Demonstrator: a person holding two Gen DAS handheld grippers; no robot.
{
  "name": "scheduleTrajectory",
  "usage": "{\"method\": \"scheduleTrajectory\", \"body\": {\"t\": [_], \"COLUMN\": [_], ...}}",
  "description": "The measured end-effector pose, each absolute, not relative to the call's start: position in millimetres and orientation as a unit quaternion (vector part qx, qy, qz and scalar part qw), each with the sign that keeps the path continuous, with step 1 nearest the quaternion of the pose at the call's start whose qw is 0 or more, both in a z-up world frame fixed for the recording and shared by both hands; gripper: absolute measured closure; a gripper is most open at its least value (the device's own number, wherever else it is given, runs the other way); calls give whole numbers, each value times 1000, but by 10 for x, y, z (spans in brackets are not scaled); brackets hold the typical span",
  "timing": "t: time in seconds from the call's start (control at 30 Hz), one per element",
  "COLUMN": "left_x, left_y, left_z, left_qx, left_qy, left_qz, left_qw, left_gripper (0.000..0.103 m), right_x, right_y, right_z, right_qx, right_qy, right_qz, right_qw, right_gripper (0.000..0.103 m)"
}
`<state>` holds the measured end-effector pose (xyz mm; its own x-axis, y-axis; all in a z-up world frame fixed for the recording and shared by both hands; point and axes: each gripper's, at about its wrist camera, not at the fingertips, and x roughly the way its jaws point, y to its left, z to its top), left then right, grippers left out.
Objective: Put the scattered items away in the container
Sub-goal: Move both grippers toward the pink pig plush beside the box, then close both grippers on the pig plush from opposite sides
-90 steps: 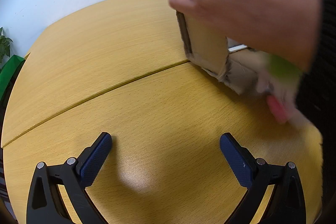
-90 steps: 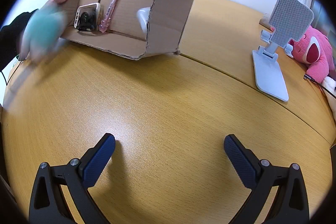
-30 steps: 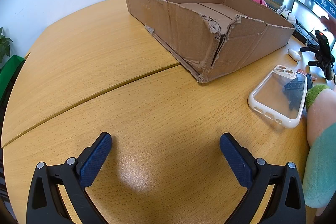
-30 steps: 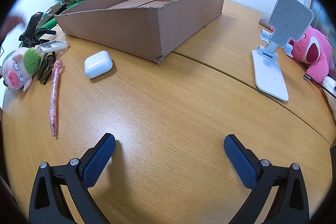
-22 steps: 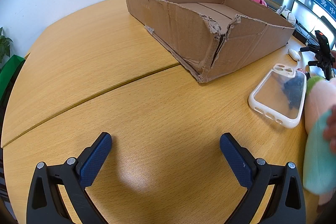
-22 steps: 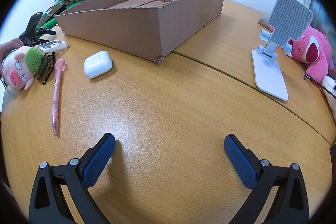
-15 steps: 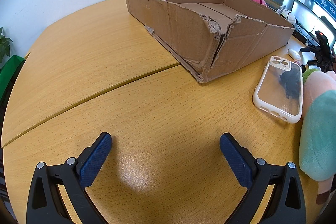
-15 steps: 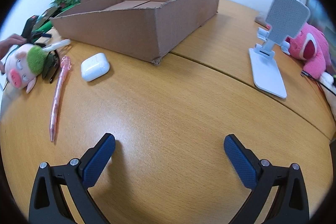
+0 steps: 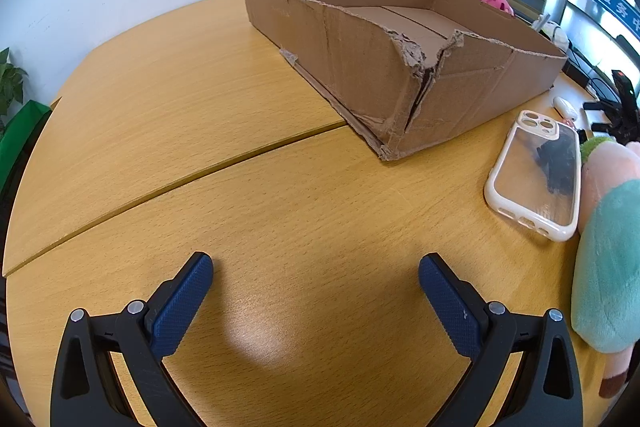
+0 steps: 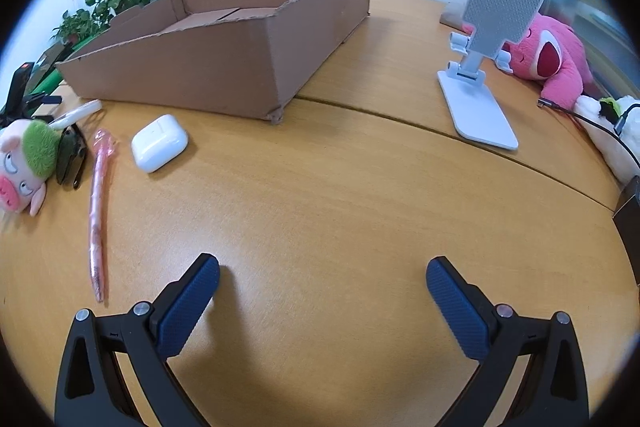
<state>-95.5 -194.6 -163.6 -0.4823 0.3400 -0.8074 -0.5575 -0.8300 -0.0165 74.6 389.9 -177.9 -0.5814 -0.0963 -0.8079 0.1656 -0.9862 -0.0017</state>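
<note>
Nothing is tidied yet: the cardboard box (image 10: 224,63), upper centre of the right view, shows only bare floor. Beside it on the worktop (image 10: 320,211), at left, lie the pig plush (image 10: 24,163), phone case (image 9: 536,175), pink pen (image 10: 98,211) and earbud case (image 10: 159,142). Left claw (image 9: 316,293) and right claw (image 10: 322,291) hover spread, empty. Three seconds ago hands were tipping the box out; since half a second ago the right view has shifted slightly.
</note>
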Motion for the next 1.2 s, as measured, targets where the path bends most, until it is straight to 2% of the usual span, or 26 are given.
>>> {"method": "scheduleTrajectory", "body": {"t": [0.5, 0.67, 0.8, 0.9, 1.03, 1.2], "left_x": [-332, 71, 420, 584, 641, 435], "left_y": [-1823, -2013, -2113, -1978, -1753, -1378], "left_z": [-1641, -1320, -815, -470, -319, -628], "left_qx": [-444, -422, -372, -345, -348, -421], "left_qy": [94, 9, -93, -135, -142, -148], "left_qz": [869, 894, 910, 912, 904, 858], "left_qw": [199, 151, 159, 176, 202, 255], "left_gripper": [0, 0, 0, 0, 0, 0], "right_x": [791, 799, 914, 1034, 1075, 1051], "right_y": [3805, 3799, 3765, 3622, 3208, 2362], "right_z": [-1774, -1713, -1288, -726, -181, -111], "right_qx": [454, 464, 410, 336, 265, 249], "right_qy": [17, 6, -12, -28, -22, -26], "right_qz": [-890, -886, -912, -941, -962, -944], "right_qw": [29, -17, -29, -3, 63, 213], "right_gripper": [0, 1, 1, 1, 1, 1]}}
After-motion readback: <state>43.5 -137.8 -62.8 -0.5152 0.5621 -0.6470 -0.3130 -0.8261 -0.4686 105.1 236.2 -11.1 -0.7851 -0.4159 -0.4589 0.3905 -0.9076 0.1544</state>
